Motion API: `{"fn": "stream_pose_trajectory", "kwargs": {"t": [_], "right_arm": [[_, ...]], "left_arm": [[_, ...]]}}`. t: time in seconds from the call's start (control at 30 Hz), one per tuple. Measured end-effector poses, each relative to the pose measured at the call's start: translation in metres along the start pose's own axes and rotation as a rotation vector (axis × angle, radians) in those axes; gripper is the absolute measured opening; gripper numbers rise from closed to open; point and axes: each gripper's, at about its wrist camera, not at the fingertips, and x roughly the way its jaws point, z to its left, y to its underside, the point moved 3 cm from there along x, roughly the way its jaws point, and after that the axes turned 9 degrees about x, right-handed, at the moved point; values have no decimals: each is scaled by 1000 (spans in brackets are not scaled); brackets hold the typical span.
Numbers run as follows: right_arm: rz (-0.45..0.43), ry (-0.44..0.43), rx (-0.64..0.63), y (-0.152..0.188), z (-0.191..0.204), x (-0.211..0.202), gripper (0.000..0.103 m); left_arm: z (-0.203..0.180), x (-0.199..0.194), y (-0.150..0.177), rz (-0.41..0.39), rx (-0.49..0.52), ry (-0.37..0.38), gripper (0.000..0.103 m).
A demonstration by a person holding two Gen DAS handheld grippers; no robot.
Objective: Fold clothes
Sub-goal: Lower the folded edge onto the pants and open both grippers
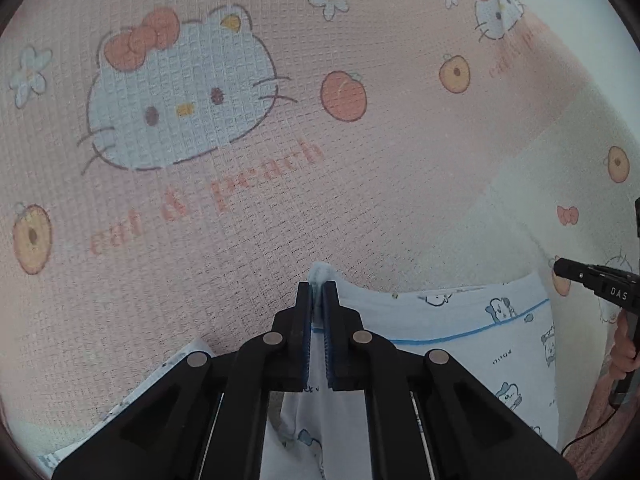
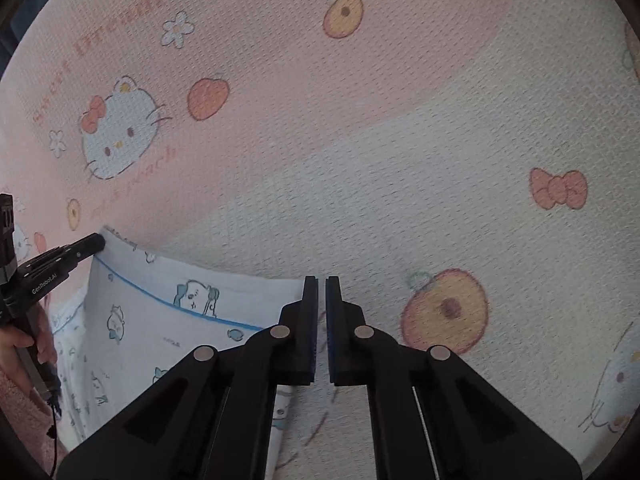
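— White printed garment (image 1: 460,320): where is it seen from the left wrist?
— On the pink cartoon sheet (image 1: 200,220); its bunched edge is clamped in the left gripper (image 1: 319,292) jaws.
— From the right wrist?
— The right gripper (image 2: 321,292) jaws are seen nearly closed, seemingly empty, beside the cloth.

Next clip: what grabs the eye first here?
The big cartoon cat face printed on the pink waffle-textured bedcover dominates the upper left. Below it, the left gripper pinches a corner of a white garment with small blue prints, while the right gripper sits shut at its other edge.
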Motion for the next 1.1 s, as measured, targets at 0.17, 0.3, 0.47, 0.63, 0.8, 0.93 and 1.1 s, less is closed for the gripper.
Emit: {"fn": "stream_pose_trajectory", "kwargs": {"t": [0.17,0.3,0.47,0.63,0.8,0.93,1.1], "right_arm": [[84,-31,19,6,-2,23,6],[114,-46,-36,15,10,29,25],[152,-65,-106,26,24,36,28],[154,-72,-113,28,24,38,6],[120,-65,-56,23,10,33,6],[93,-59,-10,19,-1,28,8],[41,-48,47,13,-14,20,22]], "left_arm": [[3,1,5,6,-72,17,8],[8,-13,11,-25,-60,-30,16],[7,5,17,43,-50,42,21],[1,-7,11,-35,-43,29,5],[8,-4,14,-65,-57,19,5],[17,18,15,-10,-119,66,11],[25,-11,8,-85,-167,42,15]]}}
